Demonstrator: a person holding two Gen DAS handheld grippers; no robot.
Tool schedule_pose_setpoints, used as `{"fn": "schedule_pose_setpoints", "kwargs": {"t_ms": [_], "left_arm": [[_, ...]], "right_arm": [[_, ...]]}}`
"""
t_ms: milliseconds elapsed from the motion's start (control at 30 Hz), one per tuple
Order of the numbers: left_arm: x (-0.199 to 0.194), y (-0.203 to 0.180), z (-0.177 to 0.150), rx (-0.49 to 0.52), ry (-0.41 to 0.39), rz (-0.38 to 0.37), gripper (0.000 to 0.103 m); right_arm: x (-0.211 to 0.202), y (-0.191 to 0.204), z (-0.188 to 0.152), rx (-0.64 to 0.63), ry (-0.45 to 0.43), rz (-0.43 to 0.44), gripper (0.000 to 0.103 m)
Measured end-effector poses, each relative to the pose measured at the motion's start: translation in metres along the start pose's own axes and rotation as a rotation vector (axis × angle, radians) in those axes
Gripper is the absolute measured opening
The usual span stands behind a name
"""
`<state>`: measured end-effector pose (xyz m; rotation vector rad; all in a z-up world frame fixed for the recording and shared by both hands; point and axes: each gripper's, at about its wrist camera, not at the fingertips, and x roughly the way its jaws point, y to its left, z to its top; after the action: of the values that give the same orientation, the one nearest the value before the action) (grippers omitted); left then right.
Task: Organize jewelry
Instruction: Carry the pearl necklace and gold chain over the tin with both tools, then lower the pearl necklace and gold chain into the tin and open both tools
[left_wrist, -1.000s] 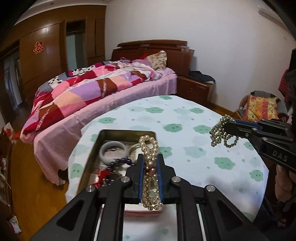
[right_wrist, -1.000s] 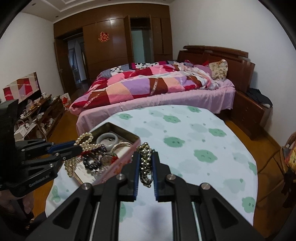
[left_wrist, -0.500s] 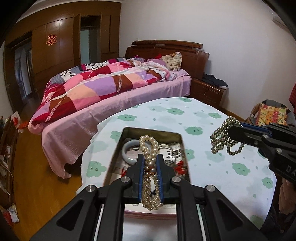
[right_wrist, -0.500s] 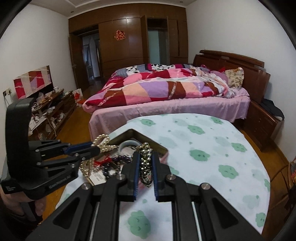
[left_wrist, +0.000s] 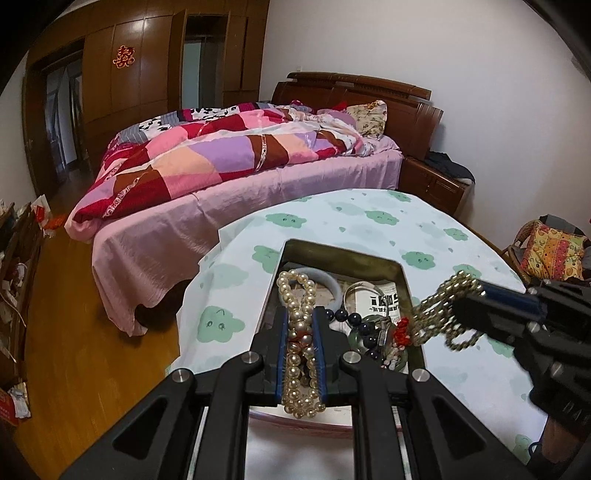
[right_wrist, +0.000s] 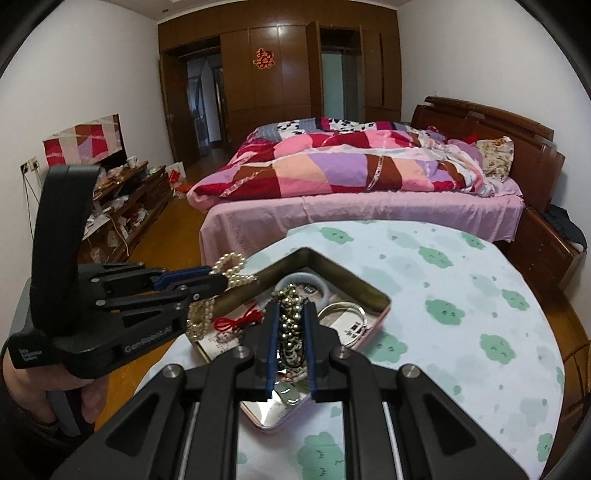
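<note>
Left wrist view: the left gripper (left_wrist: 300, 334) is clamped nearly closed on a looped pearl strand (left_wrist: 297, 325), whose beads run between the blue pads and spill out above and below them. It hangs over the near edge of an open metal tin (left_wrist: 404, 280) standing on a cloud-print tablecloth (left_wrist: 369, 221). The tin contains a pale jade bangle (left_wrist: 334, 284), dark beads (left_wrist: 356, 323) and a red cord ornament (left_wrist: 400, 332). The right gripper (left_wrist: 461, 302) enters from the right, clamped on a gold bead chain (left_wrist: 439, 314) over the tin's right wall. Right wrist view: the right gripper (right_wrist: 290, 332), nearly closed, pinches the gold bead chain (right_wrist: 290, 314) above the tin (right_wrist: 354, 284); the left gripper (right_wrist: 218, 278) holds the pearl strand (right_wrist: 229, 264) at the tin's left corner. A silver bangle (right_wrist: 341, 312) lies inside.
</note>
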<state>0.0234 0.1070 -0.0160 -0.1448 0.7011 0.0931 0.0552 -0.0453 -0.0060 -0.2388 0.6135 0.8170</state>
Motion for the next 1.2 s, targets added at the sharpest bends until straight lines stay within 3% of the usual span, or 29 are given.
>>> {"fn": "schedule_pose_setpoints", "kwargs": {"t_ms": [1200], "left_arm": [[0.035, -0.008, -0.020, 0.023, 0.105, -0.005, 0.012]], "right_arm": [[0.048, 0.003, -0.031, 0.013, 0.142, 0.005, 0.014]]}}
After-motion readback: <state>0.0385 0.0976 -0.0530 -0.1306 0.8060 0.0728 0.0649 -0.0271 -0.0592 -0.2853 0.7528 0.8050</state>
